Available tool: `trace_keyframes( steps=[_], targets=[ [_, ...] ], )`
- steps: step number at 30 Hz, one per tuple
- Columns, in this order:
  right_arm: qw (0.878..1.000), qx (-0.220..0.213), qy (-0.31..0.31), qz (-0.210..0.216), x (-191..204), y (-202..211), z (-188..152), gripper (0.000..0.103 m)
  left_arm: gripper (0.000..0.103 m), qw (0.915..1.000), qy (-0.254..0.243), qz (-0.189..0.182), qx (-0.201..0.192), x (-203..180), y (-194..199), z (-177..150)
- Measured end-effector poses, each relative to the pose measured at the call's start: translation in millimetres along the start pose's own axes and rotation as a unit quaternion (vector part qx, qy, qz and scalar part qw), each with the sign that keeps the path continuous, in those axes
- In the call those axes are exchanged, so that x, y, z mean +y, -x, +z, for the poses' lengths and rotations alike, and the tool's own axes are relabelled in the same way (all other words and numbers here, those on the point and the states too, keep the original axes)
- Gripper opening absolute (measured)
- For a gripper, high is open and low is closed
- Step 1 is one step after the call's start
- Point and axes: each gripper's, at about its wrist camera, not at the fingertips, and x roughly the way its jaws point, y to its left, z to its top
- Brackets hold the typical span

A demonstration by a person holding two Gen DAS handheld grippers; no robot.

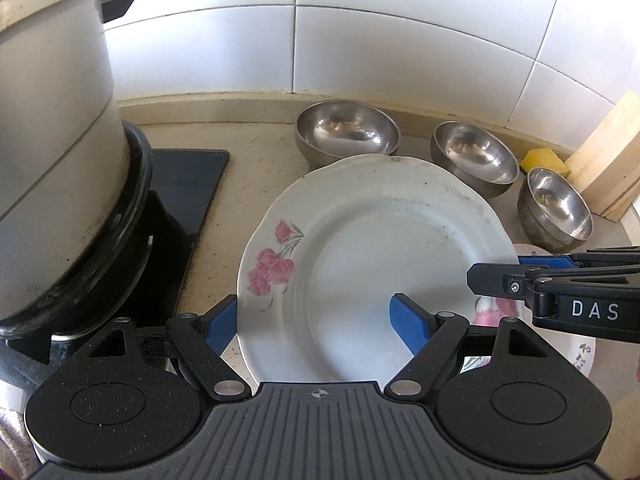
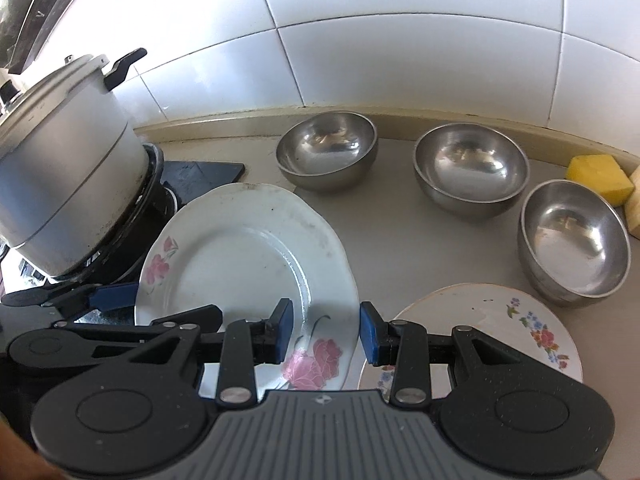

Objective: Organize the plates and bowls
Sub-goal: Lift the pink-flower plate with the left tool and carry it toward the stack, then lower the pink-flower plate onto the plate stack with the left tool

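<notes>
Left tongs (image 1: 316, 322): spread wide across white rose plate (image 1: 372, 264), near-centre on surface (image 2: 384, 216) | right tongs (image 2: 326, 330): parted, straddling plate's right rim, lettered "DAS" | three steel bowls (image 2: 470, 162): far right.

- "DAS" in white capital letters stands on the black body of the right gripper (image 1: 494, 270), which reaches in from the right side of the left wrist view, just beyond the left tool's own right finger.
- No other word, number or brand can be read in either view; the plates carry only flower patterns.
</notes>
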Motion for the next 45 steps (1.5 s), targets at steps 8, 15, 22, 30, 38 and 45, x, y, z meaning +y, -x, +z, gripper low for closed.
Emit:
trace_keyframes(
  steps=[8, 15, 22, 30, 38, 45],
  targets=[
    [1.000, -0.008, -0.004, 0.002, -0.8, 9.0, -2.5, 0.012, 0.080, 1.0000, -0.002, 0.000, -0.009, 2.1, 6.3, -3.8],
    [1.000, -0.013, -0.008, 0.006, -3.5, 15.0, -4.9, 0.012, 0.080, 0.9999, -0.005, -0.001, -0.014, 1.1, 9.1, -5.7],
    [1.000, -0.022, -0.013, 0.004, -6.4, 25.6, -5.4, 0.012, 0.081, 0.9997, -0.013, -0.004, -0.022, -3.3, 13.5, -7.4],
    [0.999, -0.031, -0.034, -0.006, -20.2, 40.1, -10.9, 0.012, 0.081, 0.9990, -0.030, -0.019, -0.026, -23.7, 14.1, -4.7],
    [0.997, -0.037, -0.066, -0.030, -49.2, 57.9, -21.5, 0.012, 0.082, 0.9970, -0.061, -0.043, -0.022, -62.2, 8.6, -1.1],
    [0.993, -0.032, -0.104, -0.055, -84.7, 71.6, -38.6, 0.012, 0.082, 0.9931, -0.097, -0.066, -0.007, -102.5, -2.4, -3.8]
  ],
)
